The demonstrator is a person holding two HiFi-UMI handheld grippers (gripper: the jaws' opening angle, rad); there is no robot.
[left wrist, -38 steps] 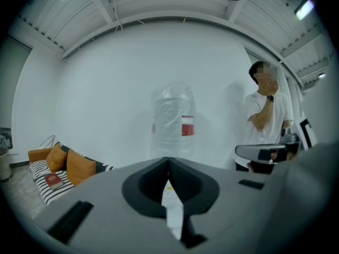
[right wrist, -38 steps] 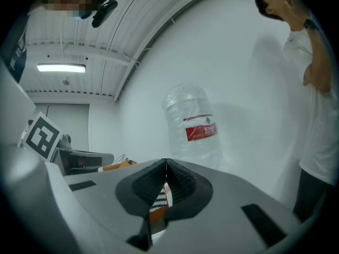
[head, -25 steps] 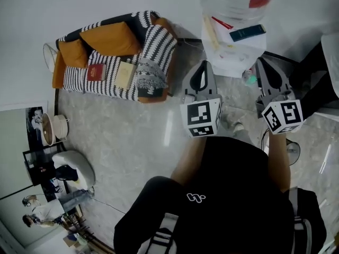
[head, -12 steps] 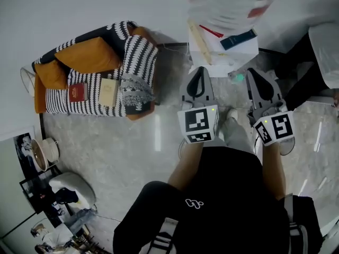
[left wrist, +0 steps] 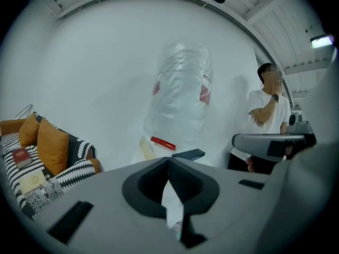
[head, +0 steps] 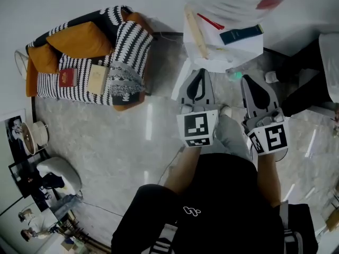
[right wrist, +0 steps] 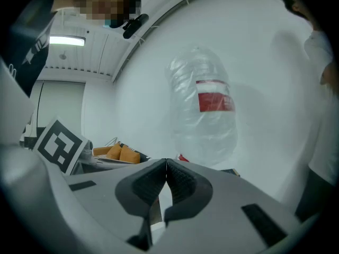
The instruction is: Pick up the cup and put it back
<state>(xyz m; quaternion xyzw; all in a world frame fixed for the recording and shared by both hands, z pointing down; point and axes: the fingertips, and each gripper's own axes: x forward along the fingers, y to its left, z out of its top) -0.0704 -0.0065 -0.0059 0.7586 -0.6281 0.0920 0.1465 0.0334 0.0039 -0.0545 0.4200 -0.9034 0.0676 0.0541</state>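
Grey floor (head: 132,157) looked like polished stone, glossy w/ light streaks. Sofa (head: 132,41) had coarse knit cloth, blk/wht stripes; orange cushions (head: 79,36) were smoother matt fabric. Big bottle (left wrist: 180,94) was clear, crinkled, shiny plastic w/ red label (right wrist: 214,102). Left gripper (left wrist: 169,160) & right gripper (right wrist: 166,163) had matt grey plastic shells; pads (right wrist: 180,182) dark, finely ribbed. Counter (head: 233,52) was smooth matt white.

Striped sofa (head: 80,87) with orange cushions (head: 74,37) on grey floor (head: 106,142) by white wall (head: 53,1).
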